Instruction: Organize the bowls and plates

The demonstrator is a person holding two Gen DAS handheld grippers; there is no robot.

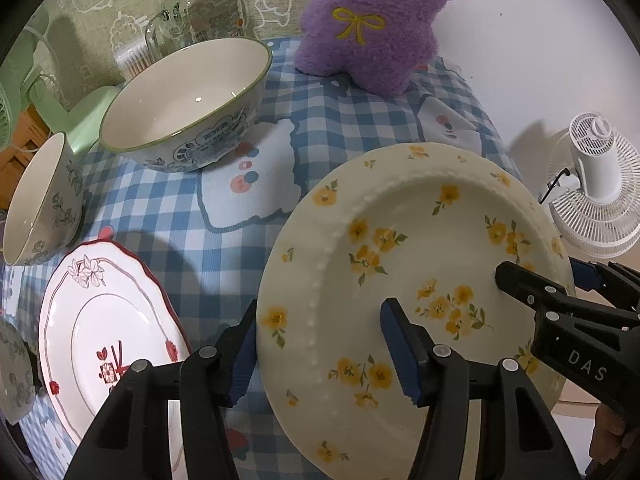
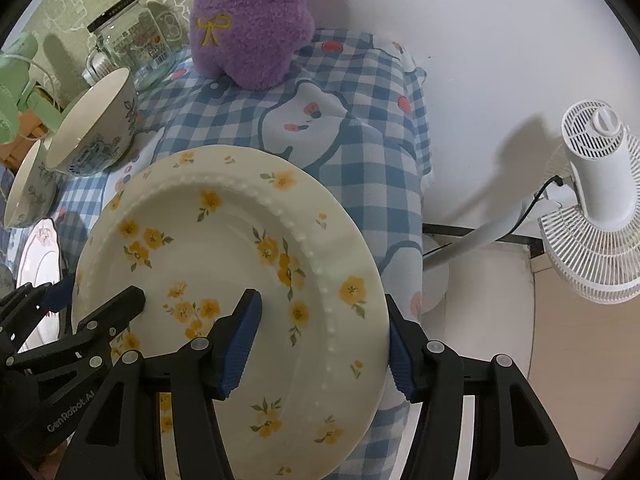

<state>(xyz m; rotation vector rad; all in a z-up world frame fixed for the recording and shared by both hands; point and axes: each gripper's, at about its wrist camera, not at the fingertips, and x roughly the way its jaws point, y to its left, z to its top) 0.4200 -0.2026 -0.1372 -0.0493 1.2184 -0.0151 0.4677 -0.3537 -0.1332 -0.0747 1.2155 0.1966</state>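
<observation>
A cream plate with yellow flowers (image 1: 424,232) hangs tilted above the blue checked tablecloth (image 1: 248,248), partly past the table's right edge. My left gripper (image 1: 320,306) clamps its left rim, one blue pad on the plate's face and the other outside the rim. My right gripper (image 2: 320,300) clamps the opposite rim the same way; it shows at the right of the left wrist view, the right gripper (image 1: 540,276). A large bowl with a green rim (image 1: 188,108), a small flowered bowl (image 1: 40,200) and a white plate with a red edge (image 1: 108,320) rest on the cloth to the left.
A purple plush toy (image 1: 376,24) and a glass jar (image 1: 196,4) stand at the back. A green appliance (image 1: 80,116) sits at the far left. A grey patterned dish (image 1: 12,368) peeks in at the left edge. A white fan (image 1: 596,184) stands on the floor right of the table.
</observation>
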